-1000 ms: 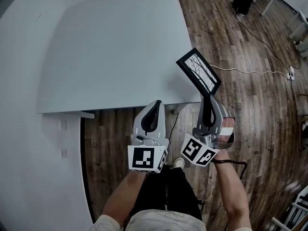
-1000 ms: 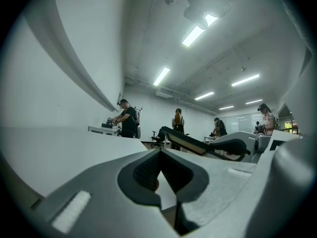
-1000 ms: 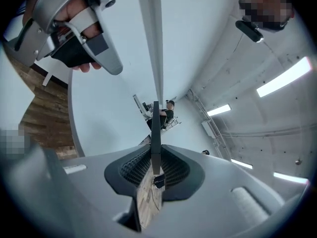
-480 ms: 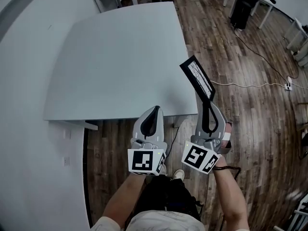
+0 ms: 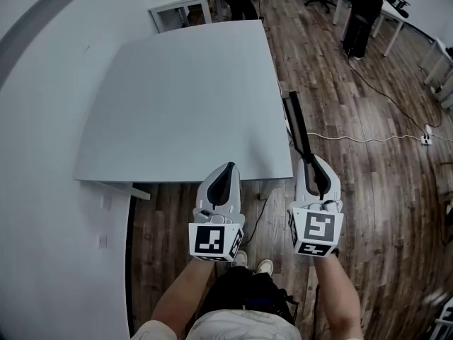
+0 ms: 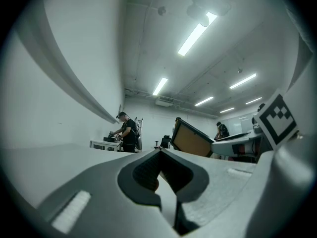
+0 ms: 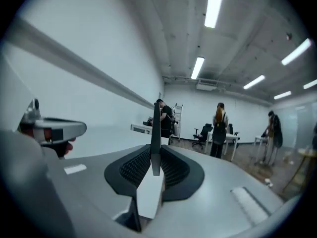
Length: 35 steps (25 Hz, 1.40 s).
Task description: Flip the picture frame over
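One narrow end of the picture frame (image 5: 295,119) is all the right gripper (image 5: 310,163) has hold of. Its jaws are clenched on the near end, and the frame juts forward from them, standing on edge. It hangs in the air just beside the right side of the bench (image 5: 184,98), over the wooden floor (image 5: 375,183), and touches neither. The left gripper (image 5: 226,168) is level beside it at the bench's front edge, jaws pressed together with nothing between them. From the left gripper's own camera the brown backing (image 6: 193,140) faces the bench side, so the flip looks about half made. To finish it well, roll the right wrist until the backing faces up. Then carry the frame sideways over the bench before lowering, since here it would miss the top altogether. A grip at one end leaves a long lever, so the frame may pivot in the pads; a slow move with a firm clench seems wise. Release only once the frame lies flat. The left gripper is best kept clear of the swing.
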### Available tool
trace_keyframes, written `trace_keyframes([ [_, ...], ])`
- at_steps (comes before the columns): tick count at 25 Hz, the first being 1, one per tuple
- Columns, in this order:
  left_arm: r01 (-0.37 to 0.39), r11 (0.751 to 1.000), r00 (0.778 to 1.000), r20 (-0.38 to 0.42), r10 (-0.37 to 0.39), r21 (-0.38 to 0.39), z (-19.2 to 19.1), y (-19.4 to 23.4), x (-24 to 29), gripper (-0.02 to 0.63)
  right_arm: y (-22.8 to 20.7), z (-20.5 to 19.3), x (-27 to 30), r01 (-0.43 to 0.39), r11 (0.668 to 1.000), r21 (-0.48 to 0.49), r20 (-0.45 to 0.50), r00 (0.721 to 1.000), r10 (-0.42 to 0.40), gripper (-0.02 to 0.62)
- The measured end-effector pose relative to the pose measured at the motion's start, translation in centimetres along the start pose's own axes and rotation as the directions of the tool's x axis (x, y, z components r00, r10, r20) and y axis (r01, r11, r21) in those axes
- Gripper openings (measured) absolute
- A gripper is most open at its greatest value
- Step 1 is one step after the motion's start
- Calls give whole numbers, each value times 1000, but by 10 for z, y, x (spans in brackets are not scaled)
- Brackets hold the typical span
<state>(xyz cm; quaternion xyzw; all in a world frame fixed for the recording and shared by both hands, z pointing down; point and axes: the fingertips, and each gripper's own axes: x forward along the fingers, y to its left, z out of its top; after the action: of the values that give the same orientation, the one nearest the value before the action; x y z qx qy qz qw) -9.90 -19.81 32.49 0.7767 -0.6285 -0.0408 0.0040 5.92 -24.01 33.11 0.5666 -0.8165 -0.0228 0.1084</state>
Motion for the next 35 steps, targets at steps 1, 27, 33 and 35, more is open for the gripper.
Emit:
trace_keyframes([
  [1, -1, 1000, 1000, 0, 1, -1, 0, 0, -1, 0, -1, -1, 0, -14, 998, 61, -5, 1000, 15, 87],
  [27, -11, 1000, 1000, -12, 11, 12, -6, -3, -7, 0, 4, -54, 6, -196, 528, 826, 71, 966, 247, 87],
  [33, -15, 1000, 1000, -26, 15, 5, -15, -3, -7, 0, 6, -90, 5, -128, 344, 930, 33, 963, 267, 87],
  [35, -14, 1000, 999, -31, 14, 0, -19, -2, -9, 0, 5, -116, -2, -5, 320, 948, -79, 966, 247, 87],
])
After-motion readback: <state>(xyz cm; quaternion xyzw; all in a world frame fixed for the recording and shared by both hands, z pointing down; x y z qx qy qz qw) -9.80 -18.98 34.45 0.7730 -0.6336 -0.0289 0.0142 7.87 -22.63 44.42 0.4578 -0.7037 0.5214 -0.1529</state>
